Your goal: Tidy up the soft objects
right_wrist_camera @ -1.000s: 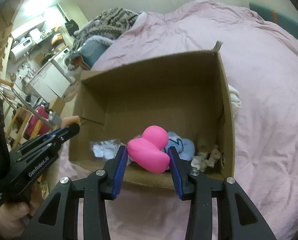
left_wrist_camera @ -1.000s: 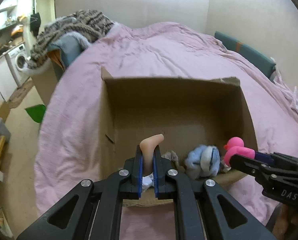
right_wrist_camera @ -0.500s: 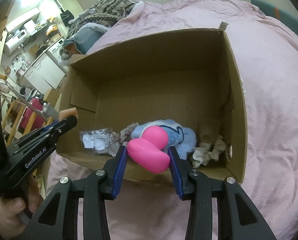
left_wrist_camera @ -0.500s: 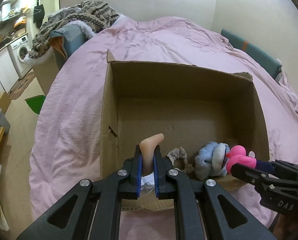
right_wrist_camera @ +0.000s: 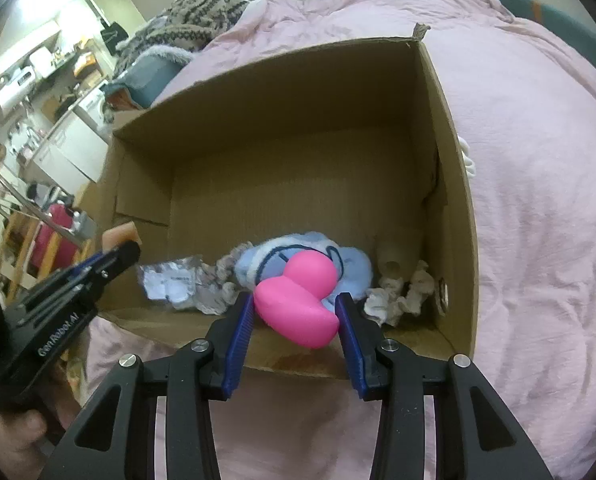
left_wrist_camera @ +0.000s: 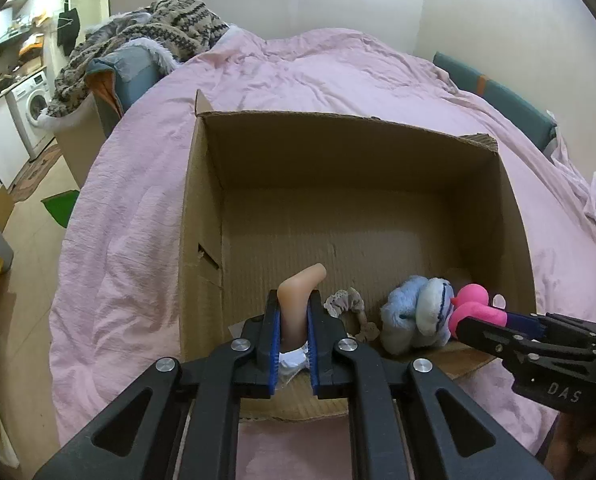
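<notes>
An open cardboard box (left_wrist_camera: pixel 202 216) (right_wrist_camera: pixel 453 184) lies on the pink bed. My left gripper (left_wrist_camera: pixel 294 300) is shut on a beige foot-shaped soft toy (left_wrist_camera: pixel 299 284), held over the box's near edge; the toy also shows in the right wrist view (right_wrist_camera: pixel 118 236). My right gripper (right_wrist_camera: pixel 296 304) is shut on a pink rubber duck (right_wrist_camera: pixel 298 304), held over the near right part of the box; the duck also shows in the left wrist view (left_wrist_camera: pixel 471 306). Inside the box lie a blue plush (left_wrist_camera: pixel 415 316) (right_wrist_camera: pixel 349 264), a beige scrunchie (left_wrist_camera: pixel 343 300), a silver packet (right_wrist_camera: pixel 174 280) and a white crumpled cloth (right_wrist_camera: pixel 401 296).
The pink bedspread (left_wrist_camera: pixel 337 72) surrounds the box. A pile of knitted clothes (left_wrist_camera: pixel 158 36) sits on a chair at the back left. A washing machine (left_wrist_camera: pixel 32 104) and the floor lie to the left. A teal cushion (left_wrist_camera: pixel 493 96) is by the right wall.
Both grippers have moved forward and lower toward the box, still holding their toys. The box now looks larger and its inside shows more fully.
</notes>
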{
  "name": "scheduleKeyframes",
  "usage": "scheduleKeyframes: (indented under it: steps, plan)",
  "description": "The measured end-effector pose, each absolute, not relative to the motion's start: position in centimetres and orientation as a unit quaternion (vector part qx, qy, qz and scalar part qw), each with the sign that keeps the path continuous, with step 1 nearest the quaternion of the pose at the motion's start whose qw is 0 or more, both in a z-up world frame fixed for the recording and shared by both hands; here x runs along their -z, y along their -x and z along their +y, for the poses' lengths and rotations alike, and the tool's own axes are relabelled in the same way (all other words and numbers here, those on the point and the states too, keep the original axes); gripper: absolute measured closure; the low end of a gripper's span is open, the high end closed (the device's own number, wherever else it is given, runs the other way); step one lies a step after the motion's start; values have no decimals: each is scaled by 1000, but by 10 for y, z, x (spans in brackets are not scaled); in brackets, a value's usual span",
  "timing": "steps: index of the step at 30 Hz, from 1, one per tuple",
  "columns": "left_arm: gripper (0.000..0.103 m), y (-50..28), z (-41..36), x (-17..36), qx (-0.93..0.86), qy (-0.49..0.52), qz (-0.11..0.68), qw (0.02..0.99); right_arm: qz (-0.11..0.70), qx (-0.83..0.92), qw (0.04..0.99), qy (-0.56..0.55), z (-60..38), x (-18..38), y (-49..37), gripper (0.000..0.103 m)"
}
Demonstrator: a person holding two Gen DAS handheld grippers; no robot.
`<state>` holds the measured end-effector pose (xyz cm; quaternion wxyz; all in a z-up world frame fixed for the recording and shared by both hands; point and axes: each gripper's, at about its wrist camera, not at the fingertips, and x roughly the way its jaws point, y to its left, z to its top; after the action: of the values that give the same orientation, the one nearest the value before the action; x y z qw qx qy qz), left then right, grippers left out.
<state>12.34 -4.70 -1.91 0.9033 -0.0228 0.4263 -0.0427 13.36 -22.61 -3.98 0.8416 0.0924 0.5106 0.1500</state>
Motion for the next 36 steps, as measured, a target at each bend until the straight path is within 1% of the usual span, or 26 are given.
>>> scheduleKeyframes:
  steps: [3,7,9,11,12,13,15,16,18,20,24,25,26,30,32,35,36]
  plan:
    - [92,-123,-48,20,45,25,430,901,512,-151,840,-94,-225,40,-133,59]
    - [85,-123,-48,20,45,27,429,902,505,-160,842,-105,-227,36,-133,59]
    - [83,-124,-47,20,44,29,429,902,502,-163,843,-110,-228,34,-133,59]
    - [77,-124,-47,20,45,34,429,901,500,-166,841,-120,-231,33,-133,59]
    - [67,-123,-46,19,44,36,429,901,498,-167,841,-126,-232,33,-133,58]
    - [53,-123,-46,17,41,37,427,902,497,-168,842,-130,-233,32,-133,54]
    - [39,-121,-44,12,35,39,417,907,490,-170,843,-144,-236,30,-131,47]
    - [37,-120,-43,9,32,41,413,909,487,-170,844,-149,-237,28,-131,43]
    - [36,-119,-42,6,31,45,410,910,475,-167,850,-153,-238,22,-129,38]
    - [36,-118,-39,2,26,50,411,910,461,-163,858,-156,-240,15,-127,27]
    - [36,-112,-32,-7,10,58,405,912,436,-152,874,-152,-244,2,-123,14]
    - [36,-109,-31,-10,7,60,401,914,430,-148,878,-148,-245,-1,-122,7]
    - [36,-106,-29,-13,4,60,395,917,424,-143,883,-143,-245,-4,-120,4]
    - [36,-97,-25,-26,4,57,382,922,405,-138,893,-139,-249,-16,-112,4]
    - [30,-92,-25,-31,7,50,379,924,399,-134,897,-137,-250,-21,-109,0]
    - [27,-81,-25,-39,14,43,372,927,387,-129,904,-131,-252,-28,-100,0]
    - [24,-77,-24,-42,13,40,369,928,383,-128,906,-127,-252,-31,-97,0]
